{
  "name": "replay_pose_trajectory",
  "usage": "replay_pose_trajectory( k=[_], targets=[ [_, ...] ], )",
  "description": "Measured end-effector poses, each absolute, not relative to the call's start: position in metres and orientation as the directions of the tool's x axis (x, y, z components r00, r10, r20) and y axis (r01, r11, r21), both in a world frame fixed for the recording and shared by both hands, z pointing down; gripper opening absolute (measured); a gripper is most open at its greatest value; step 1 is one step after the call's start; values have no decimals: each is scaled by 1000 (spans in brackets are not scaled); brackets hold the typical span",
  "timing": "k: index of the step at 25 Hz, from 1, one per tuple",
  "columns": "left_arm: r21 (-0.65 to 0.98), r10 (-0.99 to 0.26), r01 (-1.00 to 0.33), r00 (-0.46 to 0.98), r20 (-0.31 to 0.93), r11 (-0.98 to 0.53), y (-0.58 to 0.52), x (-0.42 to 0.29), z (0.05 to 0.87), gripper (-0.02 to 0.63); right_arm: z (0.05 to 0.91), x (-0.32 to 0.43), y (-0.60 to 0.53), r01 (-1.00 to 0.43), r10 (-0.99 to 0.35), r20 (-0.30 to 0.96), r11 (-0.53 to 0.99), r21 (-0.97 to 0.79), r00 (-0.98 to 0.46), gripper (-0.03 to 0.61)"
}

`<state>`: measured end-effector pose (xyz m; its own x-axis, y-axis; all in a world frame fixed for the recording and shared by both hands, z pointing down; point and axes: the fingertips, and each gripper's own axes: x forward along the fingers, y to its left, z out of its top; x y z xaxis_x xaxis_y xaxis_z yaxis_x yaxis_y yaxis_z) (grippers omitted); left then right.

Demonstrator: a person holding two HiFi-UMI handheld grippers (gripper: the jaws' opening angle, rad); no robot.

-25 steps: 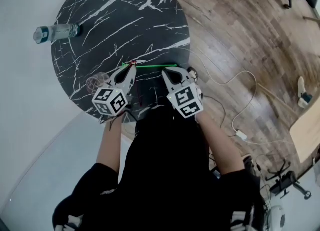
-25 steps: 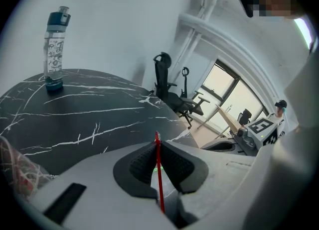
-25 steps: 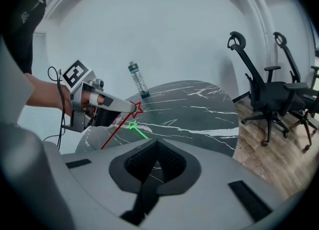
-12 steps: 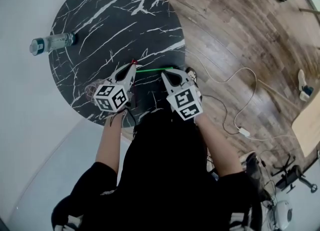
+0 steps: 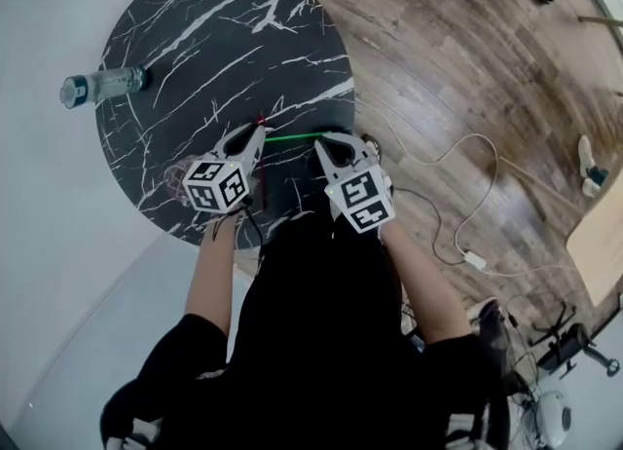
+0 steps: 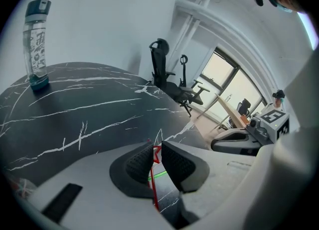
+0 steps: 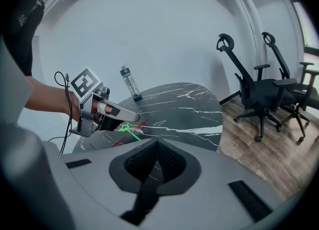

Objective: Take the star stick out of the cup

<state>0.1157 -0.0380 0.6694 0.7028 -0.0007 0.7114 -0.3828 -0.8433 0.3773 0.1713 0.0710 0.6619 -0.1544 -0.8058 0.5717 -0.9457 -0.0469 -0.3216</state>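
Observation:
A thin red star stick (image 6: 153, 184) runs between the pads of my left gripper (image 6: 157, 147), its star at the tips. These jaws have just been opening, and a narrow gap shows beside the stick. In the head view the red star stick (image 5: 261, 170) lies along the left gripper (image 5: 255, 131), low over the black marble table (image 5: 195, 39). A clear cup (image 5: 177, 181) stands left of that gripper, partly hidden by its marker cube. A green star stick (image 5: 297, 136) lies on the table between the grippers. My right gripper (image 7: 155, 142) is shut with nothing seen in it.
A water bottle (image 5: 97, 83) stands at the table's far left edge. The table's front edge is just below both grippers. Wooden floor (image 5: 467, 68) with a white cable (image 5: 458, 151) lies to the right, and office chairs (image 7: 259, 94) stand beyond the table.
My left gripper has sunk a little toward the table with the red stick, and its jaws stand slightly wider. The right gripper and the green stick have kept their places.

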Motion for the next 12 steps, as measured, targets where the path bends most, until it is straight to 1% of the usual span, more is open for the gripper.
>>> replay_pose_trajectory(
  k=[3,7,12],
  targets=[
    [357,-24,-390,704,710,-849,-37,115,663,48,659,172,73,-947,-808,568,-43,-319,-154,-3],
    [340,-65,-411,713,699,-846,-38,111,650,49,650,173,73,-950,-818,553,-28,-312,-157,-3],
    [318,-127,-443,725,677,-838,-32,100,626,48,631,168,61,-954,-837,513,34,-296,-189,-3]
  ],
)
